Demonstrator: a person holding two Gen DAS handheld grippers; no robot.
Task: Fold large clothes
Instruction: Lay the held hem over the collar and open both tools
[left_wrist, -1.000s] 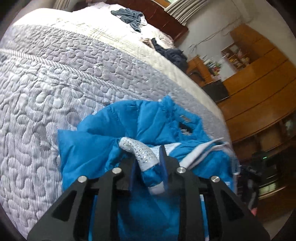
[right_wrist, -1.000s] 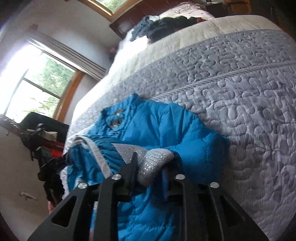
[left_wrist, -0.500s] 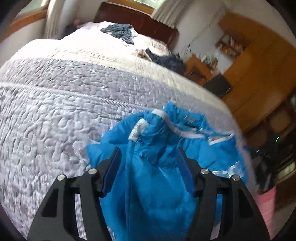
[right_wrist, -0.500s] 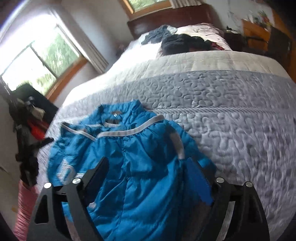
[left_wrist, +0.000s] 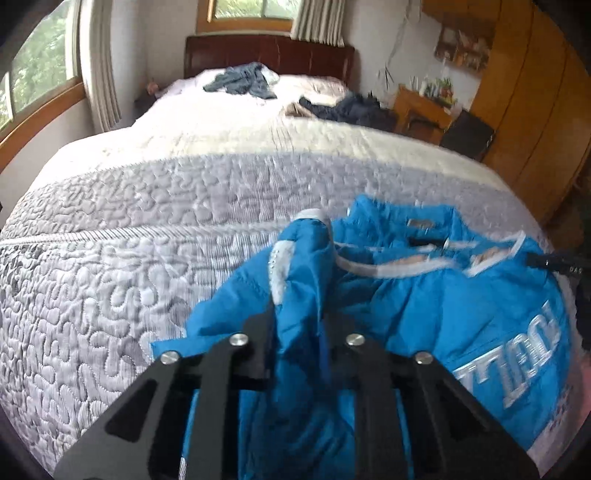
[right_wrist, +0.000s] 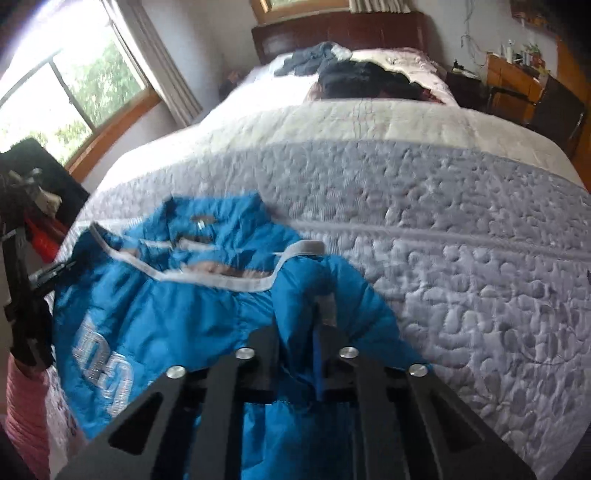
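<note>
1. Bedroom with a wide bed (left_wrist: 110, 280) under a grey-and-cream quilt, a dark wooden headboard (left_wrist: 269, 55) and windows behind, wooden cabinets (left_wrist: 528, 122) to one side.
2. Lay bunched on the near quilt: a bright blue padded jacket (left_wrist: 461, 314), white-trimmed, collar pointing toward the headboard, pale lettering across one panel.
3. Showed the left gripper (left_wrist: 299, 332) nearly closed, pinching a raised ridge of blue fabric topped by a white cuff.
4. Showed the right gripper (right_wrist: 317, 332) likewise nearly closed, clamped on another fold of the same jacket (right_wrist: 166, 314).
5. Differed from half a second before, when both pairs of jaws stood wide apart above the jacket; a second back, each had gripped a cuff.
6. Read as a regrasp: sleeves probably released inward, fresh holds taken for the next fold, task likely mid-way.
7. Left heaped farther up the bed: dark clothes (left_wrist: 351, 109) and a grey-blue garment (left_wrist: 240, 79), well apart from the jacket.
</note>
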